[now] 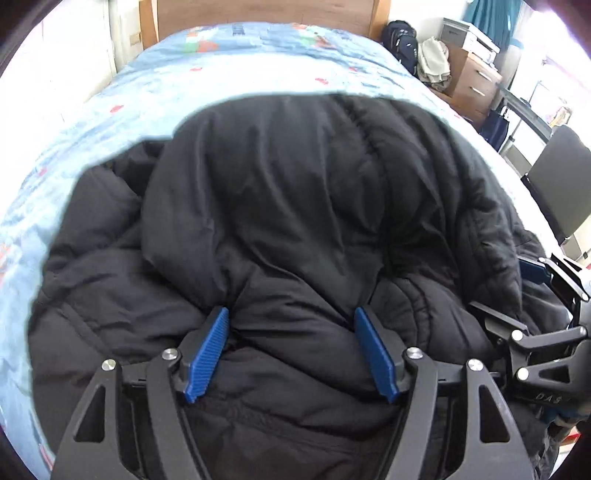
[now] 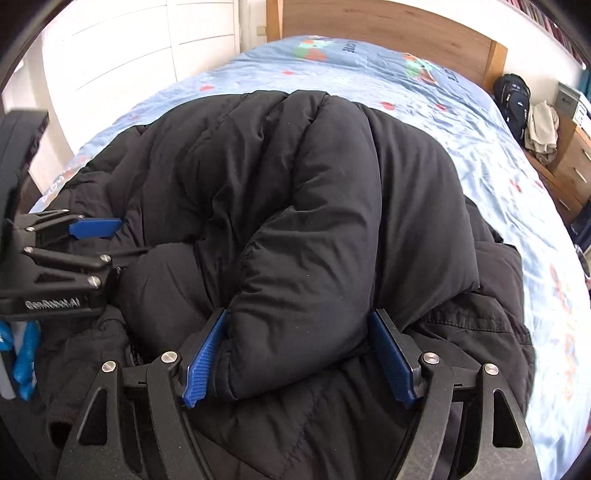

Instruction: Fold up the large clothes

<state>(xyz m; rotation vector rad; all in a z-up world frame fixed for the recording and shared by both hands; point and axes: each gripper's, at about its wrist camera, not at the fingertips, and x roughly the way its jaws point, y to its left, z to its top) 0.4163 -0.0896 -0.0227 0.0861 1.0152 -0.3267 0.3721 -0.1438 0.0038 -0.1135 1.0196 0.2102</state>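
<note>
A big black puffer jacket [image 1: 295, 177] lies bunched on a bed with a light blue printed cover [image 1: 258, 70]. In the left wrist view, my left gripper [image 1: 291, 314] has a thick fold of the jacket's near edge filling the gap between its blue pads [image 1: 207, 354], which press into it. In the right wrist view, my right gripper [image 2: 299, 315] is shut on a puffy roll of the same jacket [image 2: 295, 177]. Each gripper shows beside the other: the right gripper [image 1: 506, 288] at the jacket's right, the left gripper [image 2: 118, 240] at its left.
A wooden headboard [image 2: 388, 26] closes the far end of the bed [image 2: 491, 155]. To the right stand a dark backpack [image 1: 400, 40], a wooden dresser [image 1: 472, 85] with pale clothes, and a black chair [image 1: 561, 177]. White wardrobe doors [image 2: 129, 48] are on the left.
</note>
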